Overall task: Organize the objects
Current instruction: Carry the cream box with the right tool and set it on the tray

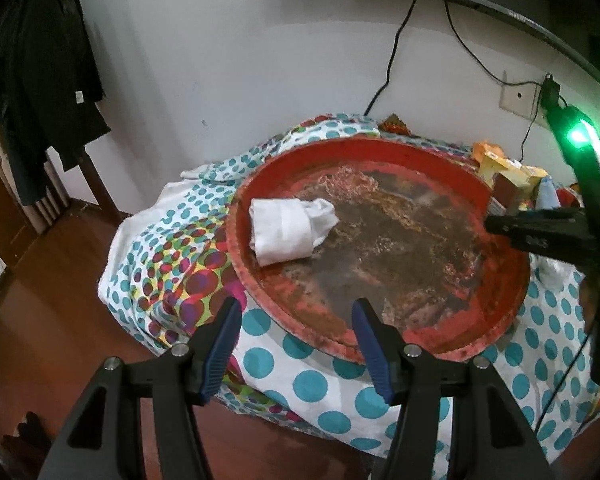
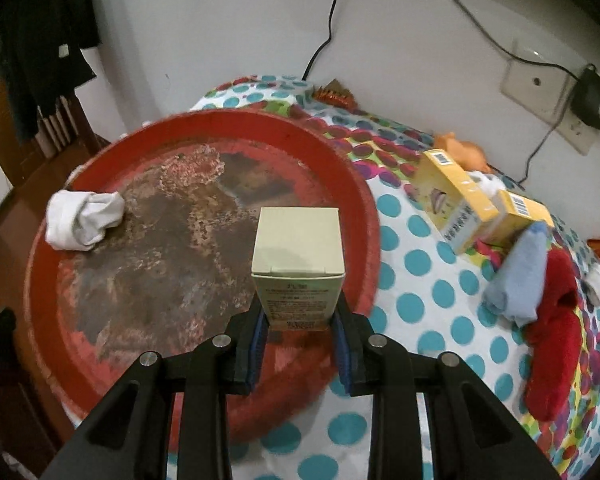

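A worn red round tray [image 1: 500, 292] [image 2: 352, 168] lies on a dotted cloth. A rolled white sock [image 1: 290, 226] [image 2: 82, 216] lies in the tray at its left. My right gripper [image 2: 300, 320] is shut on a pale green box [image 2: 298, 256] and holds it above the tray's right part. My left gripper [image 1: 296, 340] is open and empty over the tray's near rim. In the left wrist view the right gripper [image 1: 540, 228] enters from the right edge; the box is hidden there.
Two yellow boxes [image 2: 456, 196] [image 2: 516, 216], a blue cloth [image 2: 520, 276], a red cloth [image 2: 556, 332] and an orange toy [image 2: 464, 152] lie on the dotted cloth [image 2: 420, 280] to the right of the tray. The white wall with cables and a socket [image 2: 540, 92] stands behind. Dark clothes [image 1: 40, 80] hang at the left.
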`<state>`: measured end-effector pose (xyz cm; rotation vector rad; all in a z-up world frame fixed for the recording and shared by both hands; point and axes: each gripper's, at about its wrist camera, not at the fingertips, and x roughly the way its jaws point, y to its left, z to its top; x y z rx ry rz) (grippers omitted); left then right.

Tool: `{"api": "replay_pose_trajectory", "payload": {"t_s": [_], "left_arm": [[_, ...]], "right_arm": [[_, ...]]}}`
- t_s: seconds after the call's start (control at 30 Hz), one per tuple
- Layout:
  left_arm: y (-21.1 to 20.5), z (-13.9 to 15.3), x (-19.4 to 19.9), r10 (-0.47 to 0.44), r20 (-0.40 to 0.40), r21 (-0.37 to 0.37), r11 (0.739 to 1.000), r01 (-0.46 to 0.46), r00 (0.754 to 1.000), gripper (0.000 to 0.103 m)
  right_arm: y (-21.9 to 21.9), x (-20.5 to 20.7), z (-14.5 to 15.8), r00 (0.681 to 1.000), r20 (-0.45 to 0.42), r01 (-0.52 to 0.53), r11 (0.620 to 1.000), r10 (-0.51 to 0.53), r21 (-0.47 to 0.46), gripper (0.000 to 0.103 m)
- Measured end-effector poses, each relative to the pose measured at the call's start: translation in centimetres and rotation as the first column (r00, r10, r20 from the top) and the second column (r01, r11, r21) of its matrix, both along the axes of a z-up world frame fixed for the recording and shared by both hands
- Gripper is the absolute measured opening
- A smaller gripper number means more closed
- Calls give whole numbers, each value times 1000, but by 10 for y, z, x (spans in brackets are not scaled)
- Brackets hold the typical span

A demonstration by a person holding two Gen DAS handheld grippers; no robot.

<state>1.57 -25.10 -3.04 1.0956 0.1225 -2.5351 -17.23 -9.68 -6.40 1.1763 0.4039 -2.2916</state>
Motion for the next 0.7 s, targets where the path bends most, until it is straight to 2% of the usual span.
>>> {"api": "replay_pose_trajectory", "payload": {"t_s": [0.33,0.7], "left_arm": [[3,-2,-1,-9,-2,-5,1000,9,1000,59],[2,-4,-2,-14,4,9,1000,14,1000,59]], "right_arm": [[-27,-15,-15,1000,24,4,1000,-4,17,28],[-30,-21,-13,1000,13,27,1000,-27,12,30]]}}
